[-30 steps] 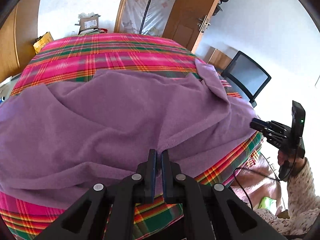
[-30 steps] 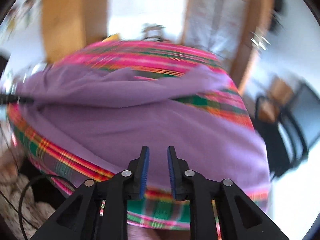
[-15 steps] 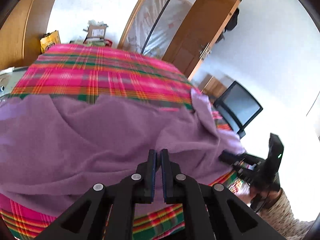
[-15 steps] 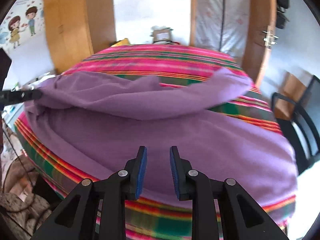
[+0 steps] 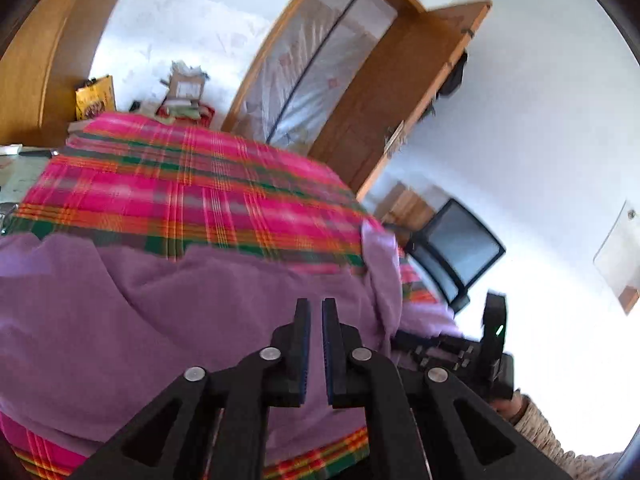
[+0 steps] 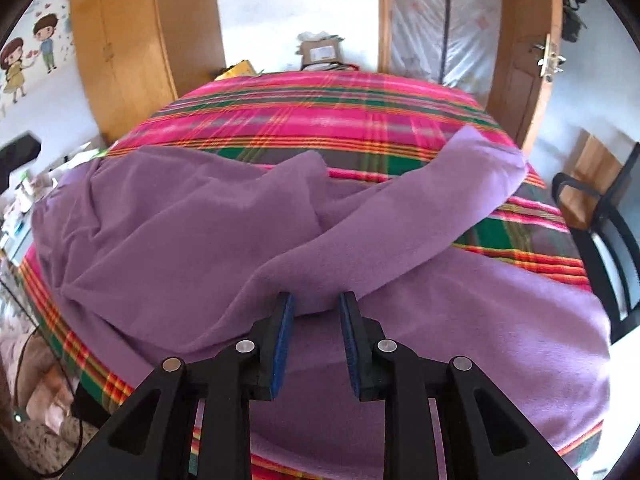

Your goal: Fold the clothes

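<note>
Purple garment (image 6: 360, 340): it lies spread over the near half of your bed, rumpled, with one long fold running from the middle up to the far right corner.
Bed cover (image 6: 320, 120): pink, green and orange plaid, bare on the far half and showing as a strip along the near edge.
Left gripper (image 5: 316, 316): your fingers are clenched to a thin slit above the purple cloth; no cloth shows in the slit.
Right gripper (image 6: 316, 308): released, your jaws stand apart with the blue pads facing each other, and the tips sit right at the near end of the long fold, which is not pinched.
Right gripper seen from your left camera (image 5: 404, 340): it is low at the right edge of the garment, a knitted sleeve (image 5: 540, 436) behind it.
Chair (image 5: 456, 252): black, beside the bed on the right.
</note>
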Tool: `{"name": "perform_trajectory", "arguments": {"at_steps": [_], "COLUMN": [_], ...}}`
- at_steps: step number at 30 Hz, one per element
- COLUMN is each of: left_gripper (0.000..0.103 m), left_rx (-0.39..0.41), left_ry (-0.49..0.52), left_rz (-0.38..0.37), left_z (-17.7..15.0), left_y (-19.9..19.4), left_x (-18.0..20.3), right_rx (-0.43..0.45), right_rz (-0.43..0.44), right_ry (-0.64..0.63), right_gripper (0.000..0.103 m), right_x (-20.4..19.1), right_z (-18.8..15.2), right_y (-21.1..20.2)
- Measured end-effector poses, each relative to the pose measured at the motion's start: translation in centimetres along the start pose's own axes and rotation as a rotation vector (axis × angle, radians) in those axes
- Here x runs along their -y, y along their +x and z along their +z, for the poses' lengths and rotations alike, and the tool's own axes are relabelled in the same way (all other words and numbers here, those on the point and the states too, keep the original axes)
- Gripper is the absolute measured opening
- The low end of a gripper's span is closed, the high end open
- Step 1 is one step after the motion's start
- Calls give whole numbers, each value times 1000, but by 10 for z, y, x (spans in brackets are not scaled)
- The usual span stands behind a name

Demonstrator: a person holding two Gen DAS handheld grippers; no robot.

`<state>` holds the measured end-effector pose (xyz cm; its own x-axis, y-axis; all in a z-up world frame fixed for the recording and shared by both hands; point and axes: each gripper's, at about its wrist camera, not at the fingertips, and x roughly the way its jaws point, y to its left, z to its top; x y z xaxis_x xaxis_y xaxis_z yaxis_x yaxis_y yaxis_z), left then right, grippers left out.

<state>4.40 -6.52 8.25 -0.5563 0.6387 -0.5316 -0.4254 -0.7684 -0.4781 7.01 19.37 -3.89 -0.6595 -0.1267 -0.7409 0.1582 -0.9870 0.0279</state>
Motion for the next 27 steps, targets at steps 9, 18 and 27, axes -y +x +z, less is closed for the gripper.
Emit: {"name": "perform_trajectory", "arguments": {"at_steps": [9, 18, 27], "left_gripper": [12, 19, 19], "left_rx": [-140, -205, -216], "left_ry": [80, 142, 127], "left_rz": [93, 215, 229], "left_z": [-35, -54, -60], "left_y": [27, 41, 45], "left_x": [7, 16, 16], "right_rx": [35, 61, 20], "right_rz": [-65, 42, -34], "right_ry": [104, 98, 139], "right_gripper": [26, 36, 52], "right_x": [46, 29, 13], "right_z": [4, 25, 44], "right_y": [-19, -6, 17]}}
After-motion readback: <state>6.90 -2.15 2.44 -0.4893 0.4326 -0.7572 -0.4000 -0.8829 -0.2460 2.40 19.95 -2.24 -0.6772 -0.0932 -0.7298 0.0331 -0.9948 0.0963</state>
